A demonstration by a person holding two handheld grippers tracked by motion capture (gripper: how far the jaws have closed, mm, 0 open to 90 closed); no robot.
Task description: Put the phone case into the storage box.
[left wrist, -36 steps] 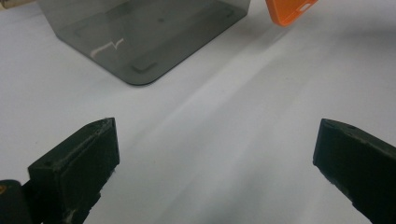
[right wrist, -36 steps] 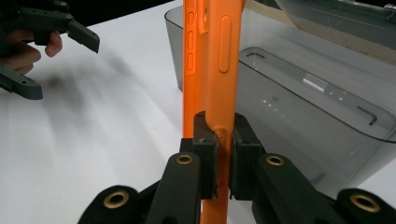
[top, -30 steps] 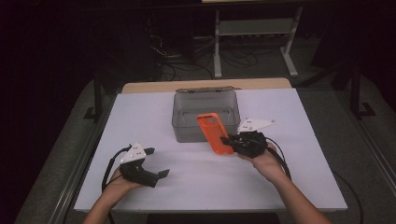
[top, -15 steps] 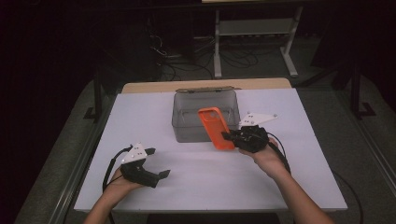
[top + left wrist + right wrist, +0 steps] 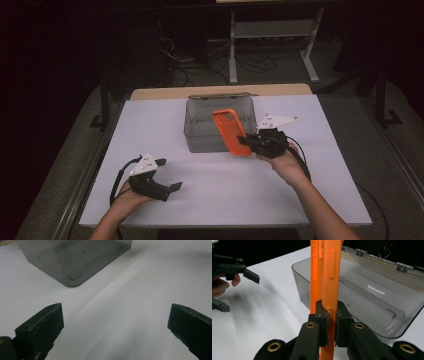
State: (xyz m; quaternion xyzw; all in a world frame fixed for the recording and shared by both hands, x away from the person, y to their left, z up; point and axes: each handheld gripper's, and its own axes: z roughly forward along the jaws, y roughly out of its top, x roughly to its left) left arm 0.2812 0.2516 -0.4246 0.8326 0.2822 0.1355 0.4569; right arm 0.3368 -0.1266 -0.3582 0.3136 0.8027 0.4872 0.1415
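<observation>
Clamped on the lower end of an orange phone case [image 5: 325, 272], the right gripper [image 5: 245, 141] holds it lifted off the desk [image 5: 320, 150], tilted with its top leaning toward the far edge and overlapping the front right corner of a smoky clear plastic box [image 5: 200, 125]; in the right gripper view the two black jaws pinch the case edge-on, its side button slots facing the camera. A grey three-cornered plate on this gripper juts out toward the right edge of the desk, and the person's right hand [image 5: 282, 162] wraps the handle from behind, the forearm running down to the near edge. The box sits near the middle of the far edge, lid hinged back, and in the right gripper view a small angled metal key [image 5: 393, 313] lies on its floor. Well apart, by the near left corner of the white desk, the left gripper [image 5: 170, 175] rests low in the person's left hand [image 5: 127, 195], its jaws spread wide with nothing between them; the left gripper view shows bare white surface between its two pads [image 5: 43, 327] and the box's rounded corner farther off. Dark floor, cables and a white metal stand [image 5: 270, 35] lie beyond the far edge.
</observation>
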